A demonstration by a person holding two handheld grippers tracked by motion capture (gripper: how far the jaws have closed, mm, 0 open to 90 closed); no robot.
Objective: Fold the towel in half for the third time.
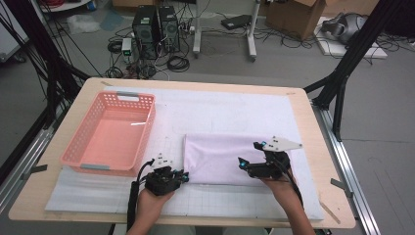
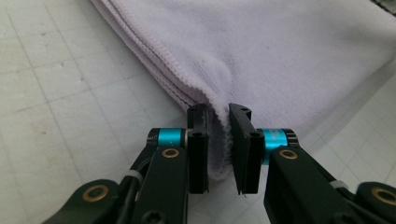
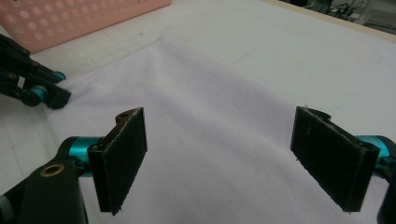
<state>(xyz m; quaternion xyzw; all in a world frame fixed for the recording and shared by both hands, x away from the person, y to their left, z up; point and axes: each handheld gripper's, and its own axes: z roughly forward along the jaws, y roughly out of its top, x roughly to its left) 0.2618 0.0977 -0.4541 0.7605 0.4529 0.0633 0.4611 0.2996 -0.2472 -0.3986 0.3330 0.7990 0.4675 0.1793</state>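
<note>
Jaws first: on my left gripper [image 2: 218,149] they are clamped on the near-left corner of the folded lilac towel [image 1: 222,156], the hemmed edge bunched up between the pads. My right gripper [image 3: 233,158] has its jaws spread wide with nothing between them, hovering over the towel's right half in the right gripper view; I see it in the high view too [image 1: 255,157], just above the cloth near its front edge.

I see the towel lying flat as a rectangle on the white gridded mat [image 1: 235,200], its left edge close to the pink basket [image 1: 110,134] but apart from it. I have bare mat in front of the towel and a broad bare stretch behind it toward the table's far edge. To the towel's right, a narrower strip of mat runs before the wooden tabletop [image 1: 323,147] shows.

Around the table I see black frame legs [image 1: 342,73], computer towers [image 1: 156,29] and loose cables on the grey floor.
</note>
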